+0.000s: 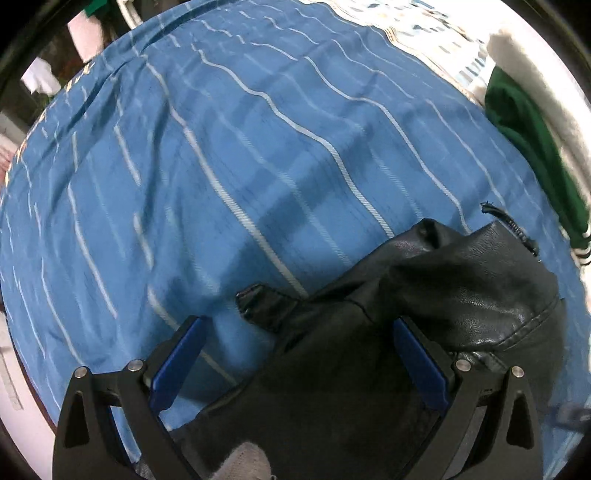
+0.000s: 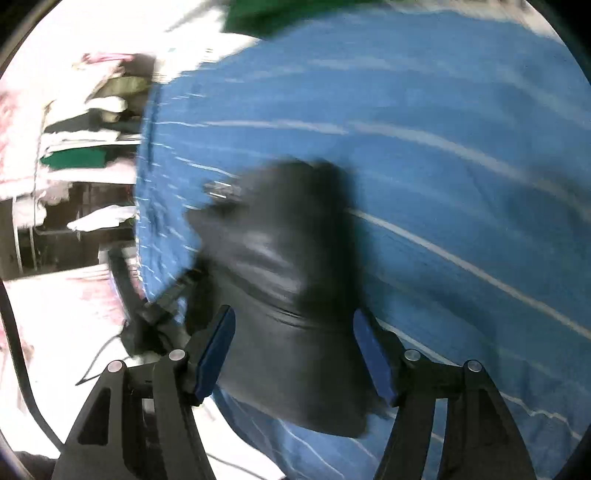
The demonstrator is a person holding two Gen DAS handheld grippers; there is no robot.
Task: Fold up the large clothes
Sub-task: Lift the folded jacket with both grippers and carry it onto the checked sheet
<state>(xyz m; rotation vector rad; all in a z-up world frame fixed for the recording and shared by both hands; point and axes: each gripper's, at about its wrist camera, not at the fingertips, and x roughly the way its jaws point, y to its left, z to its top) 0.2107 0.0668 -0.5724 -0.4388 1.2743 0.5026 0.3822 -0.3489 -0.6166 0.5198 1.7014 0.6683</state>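
Between the left jaws: black leather jacket (image 1: 424, 295), its dark fabric lay in the gap of the left gripper (image 1: 299, 328) and bulged out ahead and to the right of it
Left jaws: stood wide apart; the blue pads (image 1: 177, 362) pressed on nothing, the left pad over bare sheet, the right pad just beside the leather
Jacket edge ahead of the left jaws: a small folded tab pointed left, and a zipper end (image 1: 517, 229) stuck out at the far right of the bundle
Beneath the left jaws: blue bedsheet (image 1: 221, 166) with thin white stripes, wrinkled, spread well ahead of the fingers
Far right of the left jaws: green garment (image 1: 524, 140) lay at the sheet's edge, apart from the jacket
Between the right jaws: the same jacket (image 2: 288, 295), blurred, ran from the gap of the right gripper (image 2: 295, 332) forward over the sheet (image 2: 461, 147)
Right jaws: parted, with the pads (image 2: 218, 350) flanking the leather; whether they touched it could not be told through the blur
Left of the right jaws: shelves with stacked clothes (image 2: 85, 147), well beyond the bed edge
Ahead of the right jaws, at the top: green cloth (image 2: 266, 14), blurred
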